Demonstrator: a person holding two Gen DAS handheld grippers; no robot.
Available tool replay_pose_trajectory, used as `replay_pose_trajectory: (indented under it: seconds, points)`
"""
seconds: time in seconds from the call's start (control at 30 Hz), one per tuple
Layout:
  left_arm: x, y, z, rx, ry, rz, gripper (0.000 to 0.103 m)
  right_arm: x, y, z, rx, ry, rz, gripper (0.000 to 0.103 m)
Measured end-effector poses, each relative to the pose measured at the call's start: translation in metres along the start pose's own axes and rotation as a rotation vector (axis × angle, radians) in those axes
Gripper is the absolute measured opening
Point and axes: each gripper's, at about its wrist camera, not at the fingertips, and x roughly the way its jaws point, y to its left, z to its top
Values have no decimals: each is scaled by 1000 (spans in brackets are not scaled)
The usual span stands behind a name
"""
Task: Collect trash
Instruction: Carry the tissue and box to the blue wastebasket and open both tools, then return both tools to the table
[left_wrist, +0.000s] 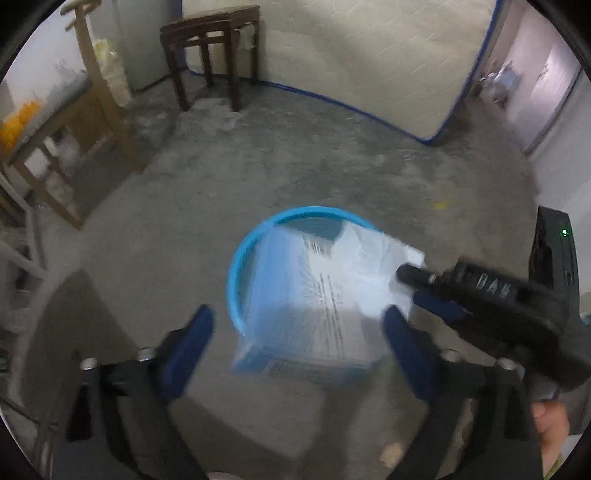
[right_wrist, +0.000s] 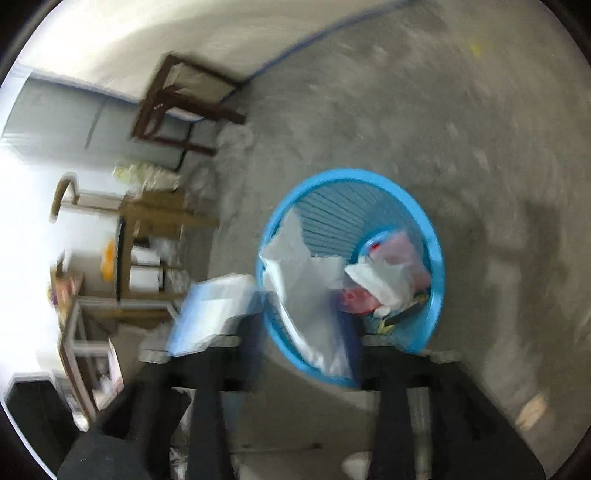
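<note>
A round blue basket (left_wrist: 236, 266) stands on the concrete floor, and both grippers hover over it. Blurred over its rim is a white and blue printed box (left_wrist: 306, 314), loose between the wide-apart blue fingers of my left gripper (left_wrist: 299, 332); neither pad touches it. My right gripper (left_wrist: 410, 291) comes in from the right beside a white plastic sheet (left_wrist: 369, 258). In the right wrist view the basket (right_wrist: 436, 266) holds white, pink and red wrappers (right_wrist: 384, 273). The white plastic sheet (right_wrist: 310, 295) hangs over the rim between the parted fingers of my right gripper (right_wrist: 303, 332). The box (right_wrist: 214, 306) is to the left.
A dark wooden stool (left_wrist: 210, 48) stands at the back next to a mattress (left_wrist: 369, 55) leaning on the wall. A light wooden rack (left_wrist: 74, 147) with bags fills the left side. A person's hand (left_wrist: 550, 421) holds the right gripper's handle. Bare grey floor (left_wrist: 332, 166) surrounds the basket.
</note>
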Motion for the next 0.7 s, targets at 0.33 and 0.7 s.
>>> replay_pose_trajectory:
  seconds: [0.33, 0.7]
  points:
    - [-61, 30, -7, -175, -117, -71, 94, -30, -35, -15, 29, -30, -40, 59]
    - [-282, 54, -66, -135, -386, -175, 95, -148, 67, -87, -412, -68, 59, 68]
